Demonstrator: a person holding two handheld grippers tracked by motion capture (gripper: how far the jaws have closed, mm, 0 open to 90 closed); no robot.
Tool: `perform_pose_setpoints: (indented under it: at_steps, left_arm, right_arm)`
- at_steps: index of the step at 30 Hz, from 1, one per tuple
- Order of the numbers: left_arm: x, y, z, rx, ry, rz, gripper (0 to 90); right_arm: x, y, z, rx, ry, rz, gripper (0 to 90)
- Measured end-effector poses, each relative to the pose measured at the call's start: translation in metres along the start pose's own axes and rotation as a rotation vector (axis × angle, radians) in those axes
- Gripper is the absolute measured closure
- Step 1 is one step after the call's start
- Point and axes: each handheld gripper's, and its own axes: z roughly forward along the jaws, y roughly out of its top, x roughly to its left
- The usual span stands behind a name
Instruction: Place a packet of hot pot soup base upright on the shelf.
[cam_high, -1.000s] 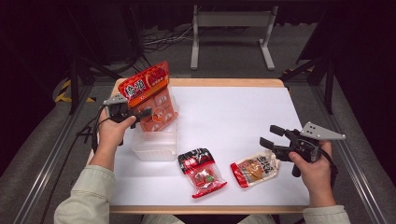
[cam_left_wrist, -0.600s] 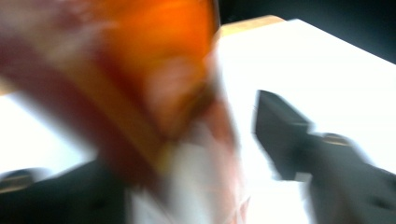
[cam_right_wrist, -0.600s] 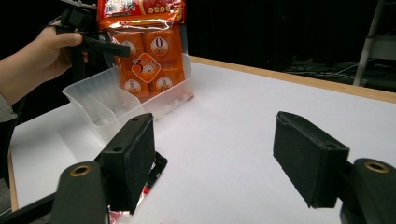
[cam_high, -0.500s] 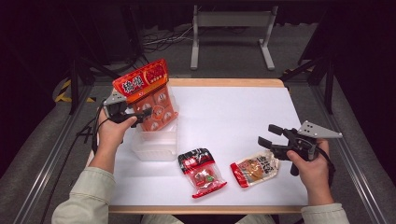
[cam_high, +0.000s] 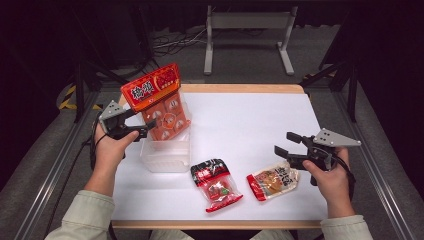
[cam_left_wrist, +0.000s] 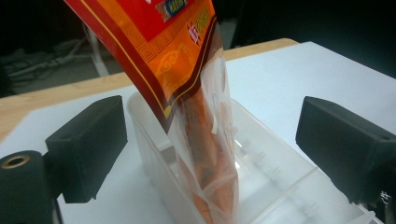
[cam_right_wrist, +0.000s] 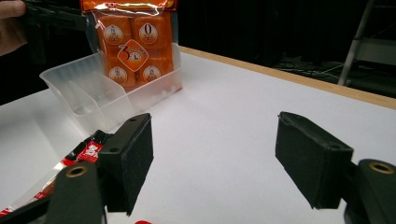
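A tall orange and red snack bag (cam_high: 159, 106) stands leaning in the far end of a clear plastic bin (cam_high: 167, 156) on the table's left side. My left gripper (cam_high: 145, 126) is at the bag's left edge. Its jaws have just been opening. In the left gripper view the bag (cam_left_wrist: 201, 116) hangs between the wide-apart jaws of the left gripper (cam_left_wrist: 217, 140) and touches neither pad, above the bin (cam_left_wrist: 280, 179). My right gripper (cam_high: 284, 143) hovers open and empty over the table's right side. In its own view the right gripper (cam_right_wrist: 215, 163) faces the bag (cam_right_wrist: 133, 42) and the bin (cam_right_wrist: 88, 95).
A red snack pouch (cam_high: 215, 182) and an orange-beige pouch (cam_high: 274, 181) lie flat near the front edge of the white table (cam_high: 250, 120), the second just left of my right hand. The red pouch (cam_right_wrist: 88, 150) shows by the right gripper's left jaw. Dark floor and metal frames surround the table.
The left gripper's jaws have opened off the orange bag, and the hand has drawn slightly away and up. The bag stays leaning in the bin. The right hand has not moved.
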Motion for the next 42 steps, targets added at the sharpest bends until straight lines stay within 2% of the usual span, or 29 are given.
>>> perform_pose_setpoints:
  at_steps: [4, 9, 16, 18, 21, 24, 30, 36, 42]
  left_arm:
    - [-0.008, -0.005, -0.014, -0.001, -0.004, 0.013, 8.7]
    - [-0.019, -0.010, -0.035, -0.040, -0.026, 0.025, 8.6]
    - [-0.034, -0.012, -0.055, -0.083, -0.093, 0.026, 9.1]
    - [-0.040, -0.017, -0.059, -0.095, -0.115, 0.009, 9.1]
    - [-0.048, -0.024, -0.061, -0.088, -0.147, -0.023, 9.3]
    - [-0.055, -0.031, -0.060, -0.068, -0.171, -0.030, 10.0]
    - [-0.065, -0.034, -0.064, -0.054, -0.196, 0.013, 12.1]
    - [-0.076, -0.036, -0.068, -0.046, -0.226, 0.027, 12.9]
    - [-0.089, -0.039, -0.065, -0.017, -0.279, 0.053, 13.2]
  right_arm:
    - [0.000, 0.000, -0.001, 0.005, -0.004, -0.001, 28.4]
    - [-0.001, -0.002, -0.002, 0.006, -0.008, -0.006, 27.8]
    - [-0.001, -0.006, -0.001, 0.004, 0.023, -0.025, 27.6]
    - [-0.002, -0.008, -0.002, -0.002, 0.023, -0.019, 27.6]
    - [-0.005, -0.010, -0.002, -0.010, 0.024, -0.006, 27.7]
    - [-0.005, -0.013, -0.003, -0.016, 0.020, 0.000, 28.3]
    - [-0.005, -0.015, -0.006, -0.036, 0.012, 0.003, 28.7]
    - [-0.005, -0.016, -0.009, -0.039, 0.012, 0.001, 28.4]
    - [-0.006, -0.020, -0.014, -0.034, 0.000, 0.003, 28.3]
